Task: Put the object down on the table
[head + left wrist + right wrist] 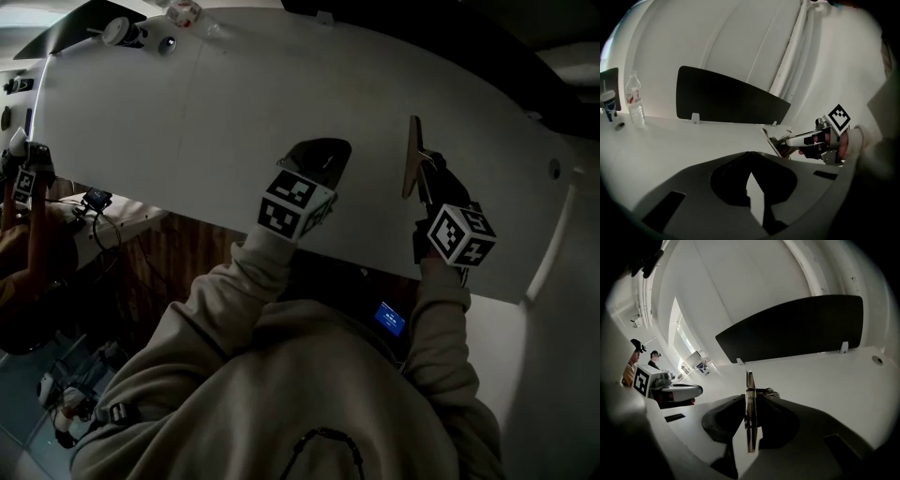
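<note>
Over the white table (234,122), right side, the right gripper (427,171) has its jaws clamped on a thin flat plate (412,157). The plate is up on its edge, long axis running straight out from the jaws and away from the person, far end aimed at the table's back edge. It's tan from above, slim as a ruler. Along the right gripper's own view it is a bare sliver, seen edge-on and upright, with what looks like fine ridging along part of the edge near the jaws. I can't tell whether its lower edge meets the tabletop or sits just clear of it. No print on it that I can read.

Just to the left, the left gripper (319,157) has its jaw tips brought together with nothing between them, over bare table beside the plate. Both marker cubes show black-and-white squares, no lettering.

At the back stands a black divider panel (726,101), and off at the far left corner a clear bottle (635,101) with a red label, the print too small to make out.
</note>
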`<state>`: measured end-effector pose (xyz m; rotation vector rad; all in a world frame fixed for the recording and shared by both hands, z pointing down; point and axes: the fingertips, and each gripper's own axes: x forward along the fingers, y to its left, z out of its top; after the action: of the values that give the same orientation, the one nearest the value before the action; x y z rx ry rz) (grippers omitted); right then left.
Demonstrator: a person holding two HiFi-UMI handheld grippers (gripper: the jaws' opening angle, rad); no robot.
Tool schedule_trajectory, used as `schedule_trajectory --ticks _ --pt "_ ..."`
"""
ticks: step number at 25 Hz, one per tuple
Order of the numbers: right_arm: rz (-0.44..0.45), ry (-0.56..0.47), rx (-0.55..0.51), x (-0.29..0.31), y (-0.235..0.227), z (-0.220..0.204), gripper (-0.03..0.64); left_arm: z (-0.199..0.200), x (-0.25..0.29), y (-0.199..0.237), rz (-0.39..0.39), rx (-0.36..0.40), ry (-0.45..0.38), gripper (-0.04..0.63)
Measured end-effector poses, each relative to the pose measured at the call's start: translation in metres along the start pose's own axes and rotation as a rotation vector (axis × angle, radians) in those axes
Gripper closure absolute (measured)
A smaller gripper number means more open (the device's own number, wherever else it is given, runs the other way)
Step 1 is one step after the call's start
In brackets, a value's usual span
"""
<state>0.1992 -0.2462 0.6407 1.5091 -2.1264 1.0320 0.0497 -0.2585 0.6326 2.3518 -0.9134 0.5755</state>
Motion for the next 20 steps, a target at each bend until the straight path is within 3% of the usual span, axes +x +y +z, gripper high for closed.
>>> schedule_trajectory --ticks 11,20 --pt "0.024 0.094 0.064 0.024 -0.008 -0.057 0.525 -0.055 0.013 -0.002 -0.009 -0.030 0.068 0.591" --pt "0.032 0.114 0.080 0.031 -0.014 -0.070 0.525 -0.059 0.018 0.001 0.002 -0.042 0.074 0.592"
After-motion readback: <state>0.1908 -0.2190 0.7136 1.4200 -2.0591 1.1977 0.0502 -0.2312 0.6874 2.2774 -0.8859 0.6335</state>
